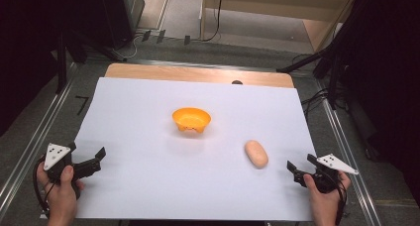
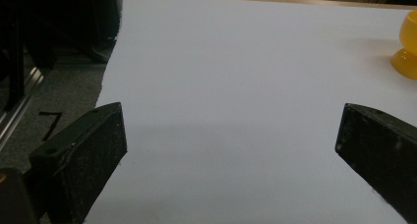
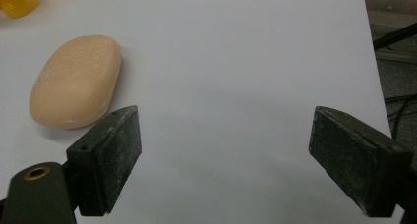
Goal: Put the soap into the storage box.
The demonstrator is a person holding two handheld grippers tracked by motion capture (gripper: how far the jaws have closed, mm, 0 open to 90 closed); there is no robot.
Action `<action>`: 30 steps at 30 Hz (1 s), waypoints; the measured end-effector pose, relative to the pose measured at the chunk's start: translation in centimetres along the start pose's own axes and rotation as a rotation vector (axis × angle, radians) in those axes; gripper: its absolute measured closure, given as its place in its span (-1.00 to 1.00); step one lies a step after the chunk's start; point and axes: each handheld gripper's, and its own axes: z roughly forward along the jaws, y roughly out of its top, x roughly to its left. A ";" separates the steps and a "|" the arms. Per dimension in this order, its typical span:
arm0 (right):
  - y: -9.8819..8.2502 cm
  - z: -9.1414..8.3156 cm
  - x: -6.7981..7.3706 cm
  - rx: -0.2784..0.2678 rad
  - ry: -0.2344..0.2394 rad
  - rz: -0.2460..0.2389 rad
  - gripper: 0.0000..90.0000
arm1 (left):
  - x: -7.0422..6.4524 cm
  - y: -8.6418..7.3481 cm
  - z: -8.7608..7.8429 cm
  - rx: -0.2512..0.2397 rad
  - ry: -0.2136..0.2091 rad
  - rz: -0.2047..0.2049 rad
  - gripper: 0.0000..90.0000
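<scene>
High view: swing the spread, empty right gripper (image 1: 299, 166) left to straddle the bread roll (image 1: 256, 153), then pinch gently.

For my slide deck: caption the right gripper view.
Open right gripper poised over white sheet, beige bread roll just beyond its left jaw.
</scene>
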 end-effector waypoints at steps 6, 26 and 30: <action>0.2 0.1 0.0 0.039 0.009 -0.009 -0.71 | 0.0 0.0 0.0 0.001 0.000 0.002 -1.00; 3.5 0.9 2.2 0.273 0.003 -0.152 -0.69 | -0.2 0.0 0.0 0.001 0.006 0.013 -1.00; 4.2 1.2 2.6 0.315 0.008 -0.164 -0.69 | -0.2 0.0 0.0 0.001 0.006 0.014 -1.00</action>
